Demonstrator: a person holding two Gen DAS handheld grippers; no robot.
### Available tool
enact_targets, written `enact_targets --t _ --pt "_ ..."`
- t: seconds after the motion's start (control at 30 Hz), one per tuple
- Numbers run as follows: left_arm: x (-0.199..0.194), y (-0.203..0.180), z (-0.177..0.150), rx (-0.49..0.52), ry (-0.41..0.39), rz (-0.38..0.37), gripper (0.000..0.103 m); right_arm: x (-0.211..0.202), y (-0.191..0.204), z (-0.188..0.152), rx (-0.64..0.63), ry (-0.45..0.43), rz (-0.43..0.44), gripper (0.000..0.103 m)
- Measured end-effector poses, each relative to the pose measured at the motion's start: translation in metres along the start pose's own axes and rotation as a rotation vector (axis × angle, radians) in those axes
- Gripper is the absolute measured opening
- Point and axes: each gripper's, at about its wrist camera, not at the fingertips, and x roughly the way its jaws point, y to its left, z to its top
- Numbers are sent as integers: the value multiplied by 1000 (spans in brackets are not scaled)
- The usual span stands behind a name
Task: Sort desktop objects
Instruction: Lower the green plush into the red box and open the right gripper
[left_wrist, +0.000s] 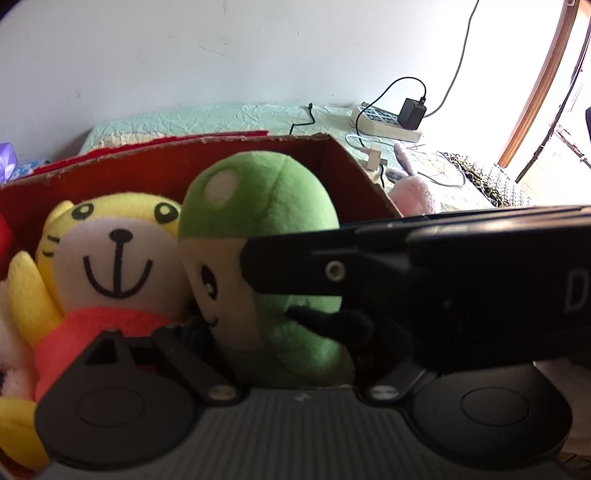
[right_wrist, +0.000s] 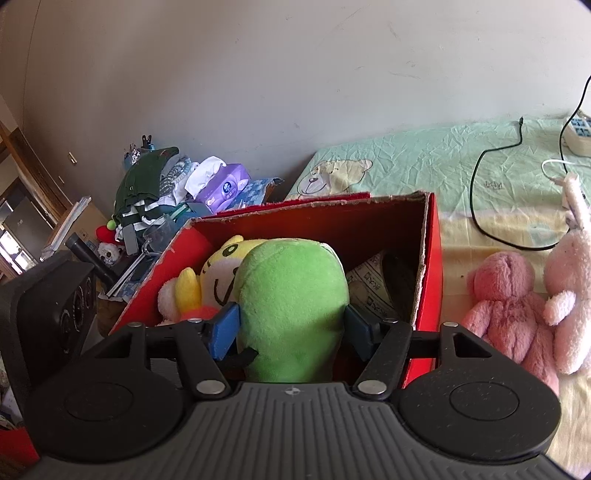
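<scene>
Bedding in pale green and yellow (right_wrist: 424, 162) is spreading under everything, with a wall behind it. Sitting on the bedding is a red cardboard box (right_wrist: 430, 258), open at the top, its torn rim showing in both wrist views.

Inside the box a green plush toy (right_wrist: 291, 306) is standing upright, and the right gripper (right_wrist: 291, 325) is reaching level over the near edge, its two blue pads (right_wrist: 225, 330) pressing against the toy's left and right flanks, so it is pinching the toy at the box's opening. Leaning beside the green toy, touching it, is a yellow tiger plush (left_wrist: 110, 258) in a red shirt.

The left gripper (left_wrist: 236, 365) is pointing into the same box from close range, level with the toys' faces; its fingers are mostly hidden in its own view, so I cannot tell whether it is spread or pressed together. Crossing that view from the right is the black body of the right gripper (left_wrist: 424, 280), lying against the green plush toy (left_wrist: 266, 236).

The left wrist view alone is showing the green toy's face and the tiger's full smile, plus a power strip (left_wrist: 384, 123) with a black adapter plugged in. The right wrist view alone is showing a pink bear (right_wrist: 509, 310) and a paler pink rabbit (right_wrist: 569, 295) lying together on the bedding just right of the box, and a purple tissue pack (right_wrist: 225, 186) among piled clothes behind it on the left.
</scene>
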Motion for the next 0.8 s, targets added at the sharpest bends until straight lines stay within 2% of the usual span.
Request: enact_targets --t 0.1,0.2,0.27,0.33,0.47,0.7,0.8 --pt "-11 -1 -1 14 -26 10 91 -10 4 3 -18 -52 -20 66" --pt "-14 -4 0 29 -46 33 91 -16 0 9 33 -125 -16 65" --pt "-17 -5 0 31 -57 39 91 -14 -4 12 77 -155 -19 59" --pt "-18 -5 0 32 -65 39 90 -9 -5 14 96 -170 -23 48" --pt "-19 -5 0 30 -62 11 87 2 2 11 53 -134 -79 44" --pt "-18 -5 -2 20 -50 -4 87 6 1 9 55 -78 -58 43" --pt "-13 -2 -1 -8 -22 21 86 15 0 7 65 -74 -56 43"
